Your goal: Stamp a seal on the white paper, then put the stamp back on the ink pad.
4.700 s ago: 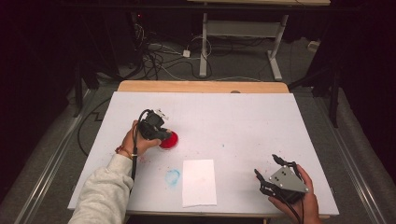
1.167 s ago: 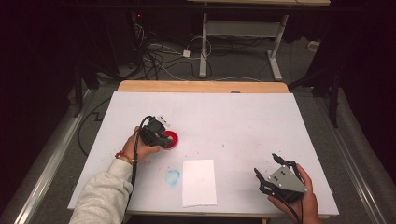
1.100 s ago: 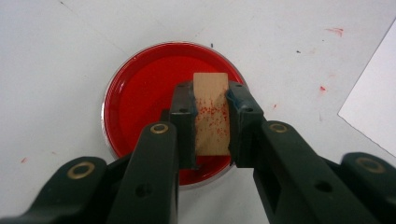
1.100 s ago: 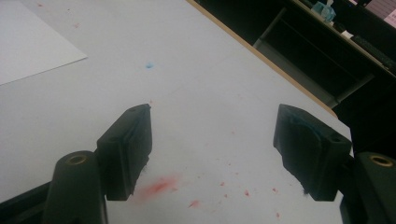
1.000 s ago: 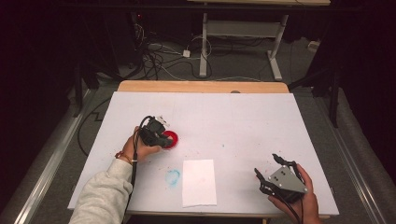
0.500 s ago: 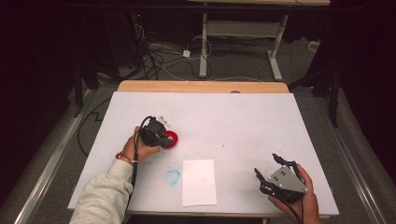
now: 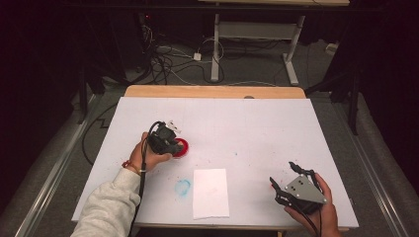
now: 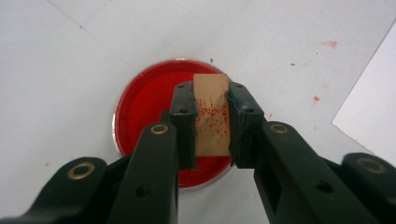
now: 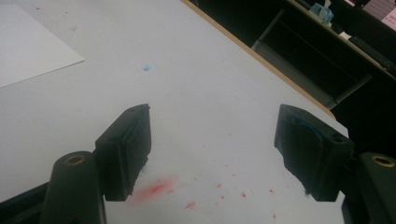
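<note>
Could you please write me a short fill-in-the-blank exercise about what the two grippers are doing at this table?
1. The left gripper is shut on a small ____ block.
2. That block is held over a round dish of ____ paint.
3. The right gripper's jaws stand ____, with nothing between them.
4. The white sheet of paper lies ____ the two hands.

Missing words: wooden; red; open; between

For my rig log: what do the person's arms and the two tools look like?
Both tools are black with two blocky jaws and brass-coloured rivets. The left tool trails a black cable; the right tool carries a grey three-cornered plate. The left arm wears a light grey sleeve and a reddish wristband.
</note>
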`<state>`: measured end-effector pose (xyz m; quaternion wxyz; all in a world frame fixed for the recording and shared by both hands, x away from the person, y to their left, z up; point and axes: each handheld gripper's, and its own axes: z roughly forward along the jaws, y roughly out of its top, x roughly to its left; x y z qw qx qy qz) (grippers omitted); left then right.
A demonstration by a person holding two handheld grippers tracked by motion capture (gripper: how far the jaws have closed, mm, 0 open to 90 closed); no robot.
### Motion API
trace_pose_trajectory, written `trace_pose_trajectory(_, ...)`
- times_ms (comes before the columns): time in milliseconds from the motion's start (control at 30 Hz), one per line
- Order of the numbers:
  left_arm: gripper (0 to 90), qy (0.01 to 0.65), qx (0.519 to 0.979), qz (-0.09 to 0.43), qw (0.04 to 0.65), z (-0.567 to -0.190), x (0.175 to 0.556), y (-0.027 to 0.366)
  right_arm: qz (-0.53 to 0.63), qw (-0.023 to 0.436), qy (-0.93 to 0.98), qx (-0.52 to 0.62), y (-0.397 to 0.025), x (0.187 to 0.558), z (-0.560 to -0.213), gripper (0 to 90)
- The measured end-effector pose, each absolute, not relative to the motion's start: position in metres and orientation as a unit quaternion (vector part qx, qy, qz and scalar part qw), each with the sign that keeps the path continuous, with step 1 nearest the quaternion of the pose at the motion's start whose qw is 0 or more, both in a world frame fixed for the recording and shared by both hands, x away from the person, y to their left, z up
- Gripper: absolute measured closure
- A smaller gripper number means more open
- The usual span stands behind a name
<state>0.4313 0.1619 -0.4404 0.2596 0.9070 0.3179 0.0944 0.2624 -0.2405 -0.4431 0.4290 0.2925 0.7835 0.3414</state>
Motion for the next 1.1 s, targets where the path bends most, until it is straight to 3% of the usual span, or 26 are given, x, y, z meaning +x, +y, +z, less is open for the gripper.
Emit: trace_pose_trajectory(1100, 73.6, 0.28, 0.892, 0.128, 0.33, -0.396, 0.401, 0.162, 0.367, 0.402, 0.787, 0.292, -0.24, 0.267, -0.443, 26.8)
